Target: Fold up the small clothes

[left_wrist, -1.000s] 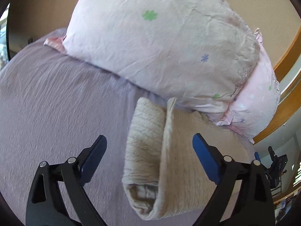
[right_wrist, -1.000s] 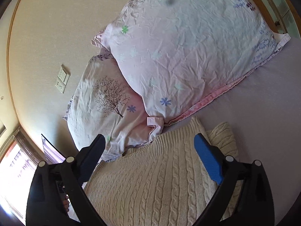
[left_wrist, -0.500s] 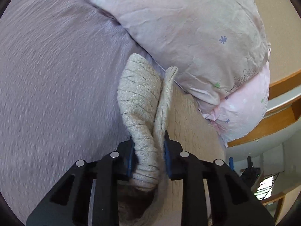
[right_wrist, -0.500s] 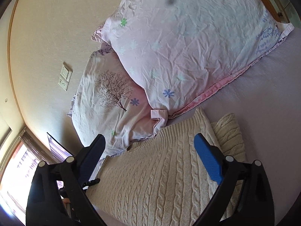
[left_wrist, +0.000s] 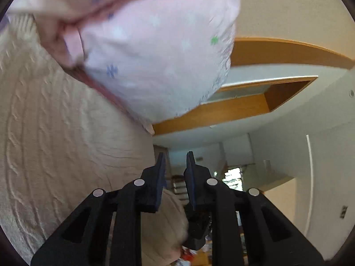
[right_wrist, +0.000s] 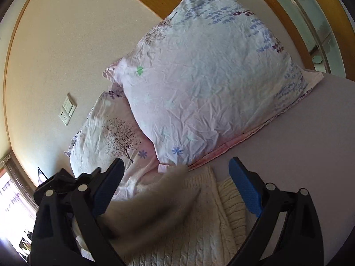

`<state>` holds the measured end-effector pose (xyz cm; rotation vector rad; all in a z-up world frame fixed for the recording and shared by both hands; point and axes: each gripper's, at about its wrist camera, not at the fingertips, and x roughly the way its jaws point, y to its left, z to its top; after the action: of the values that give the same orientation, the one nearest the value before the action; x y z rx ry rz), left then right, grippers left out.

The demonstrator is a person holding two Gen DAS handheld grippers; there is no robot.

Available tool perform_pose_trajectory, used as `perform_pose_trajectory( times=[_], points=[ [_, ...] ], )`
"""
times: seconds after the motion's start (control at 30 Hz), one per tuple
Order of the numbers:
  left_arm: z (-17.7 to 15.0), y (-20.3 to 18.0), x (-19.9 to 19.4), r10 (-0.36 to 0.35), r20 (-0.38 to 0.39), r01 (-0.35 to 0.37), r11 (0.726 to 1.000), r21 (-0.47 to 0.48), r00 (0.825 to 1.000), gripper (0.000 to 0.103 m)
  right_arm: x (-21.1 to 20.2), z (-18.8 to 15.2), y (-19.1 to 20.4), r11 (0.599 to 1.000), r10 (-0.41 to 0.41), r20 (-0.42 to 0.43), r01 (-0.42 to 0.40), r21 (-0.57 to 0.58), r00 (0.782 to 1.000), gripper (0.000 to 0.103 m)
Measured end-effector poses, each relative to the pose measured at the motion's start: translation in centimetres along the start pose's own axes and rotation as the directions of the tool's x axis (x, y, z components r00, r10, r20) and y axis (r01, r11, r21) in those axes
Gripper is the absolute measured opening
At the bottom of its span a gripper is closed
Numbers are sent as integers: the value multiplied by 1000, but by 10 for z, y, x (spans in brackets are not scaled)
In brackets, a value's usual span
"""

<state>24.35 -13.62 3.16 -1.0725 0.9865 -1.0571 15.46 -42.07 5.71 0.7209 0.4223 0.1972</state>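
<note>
A cream cable-knit sweater point(right_wrist: 199, 228) lies on the purple bed sheet point(right_wrist: 310, 159) below two pillows. My left gripper point(left_wrist: 175, 166) is nearly shut, and a fold of the sweater's sleeve point(left_wrist: 168, 228) hangs low between its fingers; that sleeve shows blurred across the sweater in the right wrist view point(right_wrist: 150, 208). The sweater body fills the left of the left wrist view point(left_wrist: 55, 133). My right gripper point(right_wrist: 175, 173) is open and empty, hovering over the sweater's top edge. Another folded sleeve point(right_wrist: 233, 199) lies at the sweater's right side.
A large floral pillow point(right_wrist: 210, 77) leans on a second pillow with a tree print point(right_wrist: 115, 137) against the wall. The pillow also looms close in the left wrist view point(left_wrist: 155, 55). A wooden headboard frame point(left_wrist: 255, 104) and the room lie beyond.
My left gripper closed on the rolled sleeve, then swung it over the sweater body toward the other side. The right gripper stayed open and rose slightly.
</note>
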Motion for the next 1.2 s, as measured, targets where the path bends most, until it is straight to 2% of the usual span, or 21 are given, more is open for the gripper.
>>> perform_pose_trajectory(
  times=[0.1,0.17,0.2,0.27,0.3,0.33,0.37,0.43,0.5,0.63,0.77,0.8,0.83,0.87,0.93,0.97,1.03,1.1,1.13,1.17,1.2],
  points=[
    [-7,-12,-2,71,5,-71,992,102,997,24,-6,10,-23,998,-27,-8,27,58,1000,95],
    [-8,-24,-35,200,112,-219,956,194,973,75,-3,13,-36,996,-38,-60,43,84,997,100],
    [-7,-26,-55,285,189,-322,922,215,940,81,4,13,-44,993,-40,-115,52,107,993,100],
    [-9,-27,-88,451,299,-524,817,241,841,82,25,6,-57,982,-24,-254,70,173,967,100],
    [-8,-24,-98,509,322,-587,776,229,798,82,33,1,-61,977,-7,-304,72,200,953,99],
    [-7,-16,-108,555,322,-628,752,200,767,82,35,-2,-59,977,9,-327,61,203,945,89],
    [-7,-6,-115,583,298,-643,748,167,756,82,33,-4,-54,982,25,-324,37,183,946,78],
    [-8,11,-124,596,263,-639,758,129,759,82,25,-5,-35,990,92,-314,-53,131,945,78],
    [-17,18,-130,602,261,-647,749,143,754,82,27,-12,-17,990,134,-386,-102,103,913,78],
    [-23,23,-127,626,270,-678,709,194,732,83,47,-27,-4,1000,26,-502,-19,20,865,74],
    [-25,32,-129,628,254,-674,715,185,736,83,76,-48,-8,999,-24,-616,38,10,788,56],
    [-26,33,-128,627,254,-674,715,186,736,83,78,-53,-9,999,-37,-624,42,-7,781,55],
    [-27,33,-128,628,257,-676,712,190,735,83,76,-55,-6,999,-37,-616,32,-19,787,52],
    [-28,32,-128,629,260,-678,709,194,733,83,74,-57,-3,999,-35,-620,20,-31,784,36],
    [-29,31,-126,627,266,-679,705,204,732,83,73,-60,4,998,-13,-628,-26,-52,778,25],
    [-29,31,-125,627,268,-680,704,206,731,84,70,-60,12,994,-21,-617,-51,-100,786,22],
    [-30,30,-122,625,268,-678,704,211,733,84,61,-51,34,971,-99,-548,-40,-235,831,16],
    [-31,28,-116,620,268,-673,705,222,737,86,43,-26,50,953,-126,-417,-7,-304,900,15],
    [-32,27,-113,611,270,-666,711,227,744,89,36,-15,52,948,-141,-362,21,-318,922,16],
    [-32,26,-110,599,270,-655,719,233,754,90,35,-8,51,946,-165,-342,50,-322,925,19],
    [-33,26,-106,598,268,-653,720,236,755,90,44,-6,44,945,-211,-387,86,-317,897,23]
  ],
)
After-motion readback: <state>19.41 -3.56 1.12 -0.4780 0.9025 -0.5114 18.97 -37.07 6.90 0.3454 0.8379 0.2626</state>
